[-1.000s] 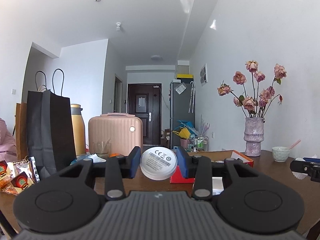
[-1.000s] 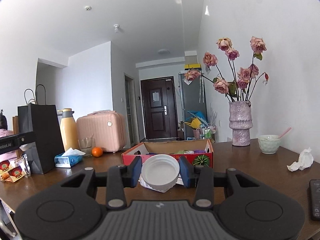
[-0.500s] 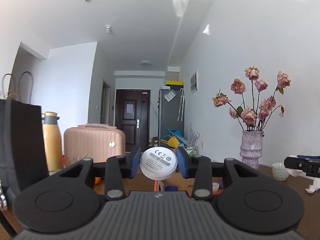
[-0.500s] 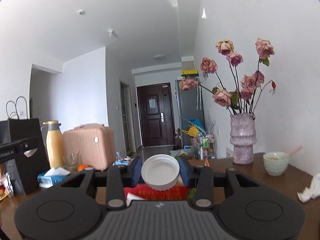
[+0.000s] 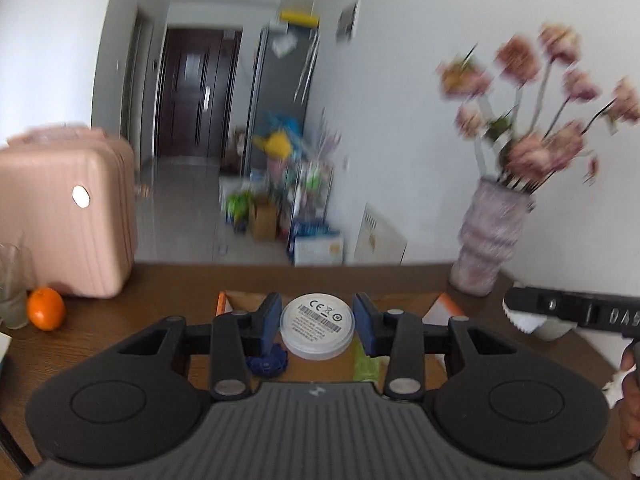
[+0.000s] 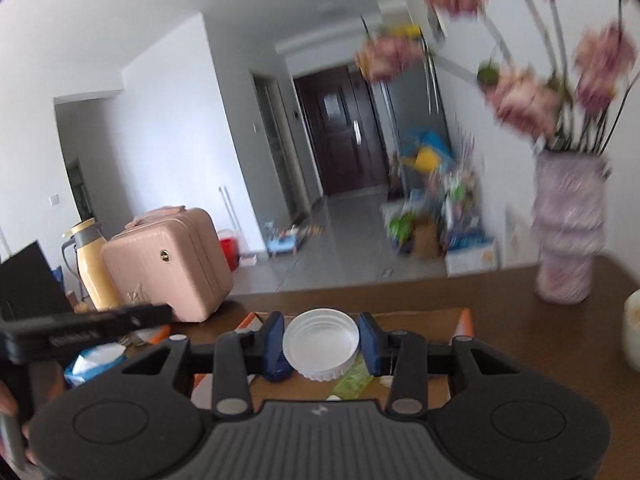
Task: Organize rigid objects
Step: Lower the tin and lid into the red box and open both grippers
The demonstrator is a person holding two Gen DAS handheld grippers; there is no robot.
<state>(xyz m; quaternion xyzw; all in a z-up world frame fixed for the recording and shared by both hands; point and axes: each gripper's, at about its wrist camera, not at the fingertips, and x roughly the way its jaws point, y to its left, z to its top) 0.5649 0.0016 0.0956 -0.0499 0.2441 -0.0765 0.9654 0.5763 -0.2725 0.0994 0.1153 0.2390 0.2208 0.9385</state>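
Note:
My left gripper (image 5: pixel 317 326) is shut on a white round puck (image 5: pixel 317 325) with a printed label, held by its blue pads above an open cardboard box (image 5: pixel 236 300) on the brown table. My right gripper (image 6: pixel 321 342) is shut on a white ribbed jar lid (image 6: pixel 320 342), hollow side toward the camera, over the same cardboard box (image 6: pixel 420 316). A blue toy (image 5: pixel 268 362) and a green packet (image 5: pixel 366 364) lie in the box below the left jaws. The right gripper's black body (image 5: pixel 576 314) shows at the right of the left wrist view.
A pink suitcase (image 5: pixel 60 216), an orange (image 5: pixel 46 308) and a glass (image 5: pixel 12 284) stand at the table's left. A vase of pink flowers (image 5: pixel 488 236) and a white bowl (image 6: pixel 632 328) sit at the right. A yellow flask (image 6: pixel 90 264) and a tissue pack (image 6: pixel 96 360) lie farther left.
Both grippers have swept forward over the table and tipped downward, each keeping its hold. The open box now lies directly below the jaws, and the vase looms closer.

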